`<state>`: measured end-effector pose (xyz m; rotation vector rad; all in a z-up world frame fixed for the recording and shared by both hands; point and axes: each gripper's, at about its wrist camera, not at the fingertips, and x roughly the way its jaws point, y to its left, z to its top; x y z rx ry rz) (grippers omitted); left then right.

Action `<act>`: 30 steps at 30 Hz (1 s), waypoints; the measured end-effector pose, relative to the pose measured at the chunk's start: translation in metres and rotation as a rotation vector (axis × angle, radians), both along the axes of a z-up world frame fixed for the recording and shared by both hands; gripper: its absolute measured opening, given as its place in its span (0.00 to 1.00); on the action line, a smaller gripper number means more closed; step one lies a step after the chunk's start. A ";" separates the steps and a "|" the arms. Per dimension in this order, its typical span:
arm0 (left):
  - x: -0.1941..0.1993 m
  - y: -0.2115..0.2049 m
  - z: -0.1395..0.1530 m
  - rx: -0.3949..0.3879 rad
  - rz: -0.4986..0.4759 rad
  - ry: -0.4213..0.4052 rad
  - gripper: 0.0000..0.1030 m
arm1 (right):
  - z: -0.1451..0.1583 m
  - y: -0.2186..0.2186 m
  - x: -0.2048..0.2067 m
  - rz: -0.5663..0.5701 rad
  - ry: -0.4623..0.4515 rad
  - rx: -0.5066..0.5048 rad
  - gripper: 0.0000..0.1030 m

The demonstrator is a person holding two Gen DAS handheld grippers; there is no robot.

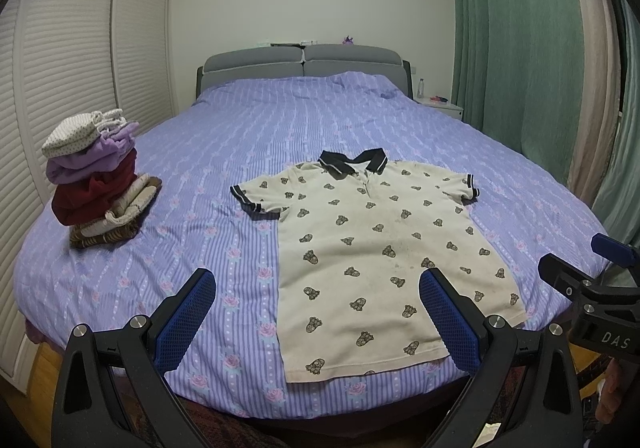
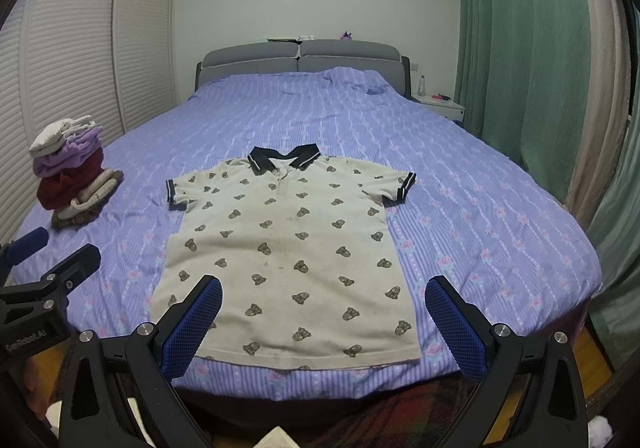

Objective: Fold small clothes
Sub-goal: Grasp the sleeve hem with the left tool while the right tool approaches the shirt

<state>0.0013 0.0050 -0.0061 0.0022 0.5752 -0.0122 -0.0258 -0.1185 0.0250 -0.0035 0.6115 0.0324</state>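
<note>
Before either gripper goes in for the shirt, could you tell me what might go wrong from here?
The polo shirt lies with its hem near the bed's foot edge, so a tug toward us could slide it off. Pinching the thin fabric may also catch the bedcover beneath. The leaning pile of folded clothes looks unsteady; shaking the bedcover might topple it.

The 2 hand-held grippers, left (image 1: 316, 312) and right (image 2: 323, 318), hover side by side (jaws spread, empty).
</note>
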 end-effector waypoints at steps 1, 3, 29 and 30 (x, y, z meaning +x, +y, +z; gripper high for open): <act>0.002 0.001 -0.002 -0.004 0.001 0.007 1.00 | -0.001 0.000 0.002 -0.002 0.005 -0.005 1.00; 0.008 0.005 -0.007 -0.013 0.008 0.023 1.00 | -0.004 0.000 0.006 -0.005 0.015 -0.008 1.00; 0.211 0.112 -0.036 0.030 -0.014 0.053 0.84 | -0.022 0.121 0.234 0.173 0.004 -0.029 1.00; 0.220 0.113 -0.042 0.029 -0.027 0.064 0.82 | -0.025 0.126 0.241 0.179 0.008 -0.028 1.00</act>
